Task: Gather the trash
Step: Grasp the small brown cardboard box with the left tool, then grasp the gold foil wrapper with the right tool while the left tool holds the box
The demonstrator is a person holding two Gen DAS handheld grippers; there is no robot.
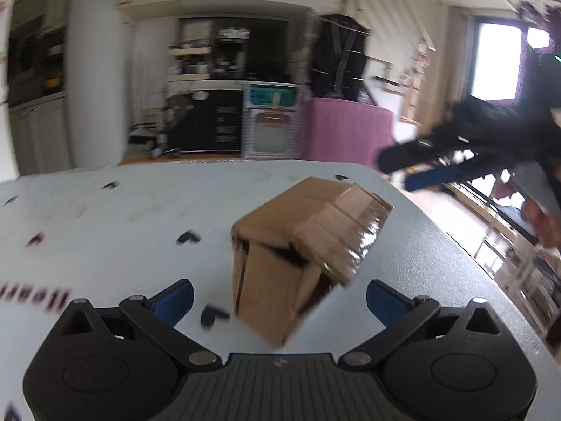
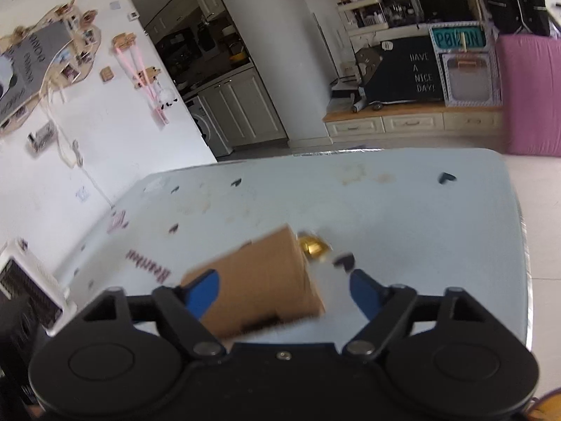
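A crumpled cardboard box (image 1: 301,256) is seen on the pale bench (image 1: 115,217), lying tilted with one corner down and its flaps partly open. In the left wrist view the box sits just ahead of the left tool (image 1: 279,300), whose blue fingers (image 1: 175,300) are spread wide with nothing between them; whether the box is touched cannot be told because of motion blur.

In the right wrist view the same box (image 2: 266,280) lies between the spread fingers of the right tool (image 2: 284,289). Its left pad overlaps the box edge, while the right finger (image 2: 363,289) stands clear of it, so the tool is judged open and not yet closed on anything. Just beyond the box, on the far side, a small gold-coloured piece (image 2: 312,244) is seen on the bench; what it is cannot be made out.

In the left wrist view the right tool (image 1: 417,168) appears at the far right edge of the bench, fingers apart.

No bin or bag is visible in either view. The task is judged to be at an early stage: the box remains to be gripped and carried off, and the gold piece also appears uncollected.
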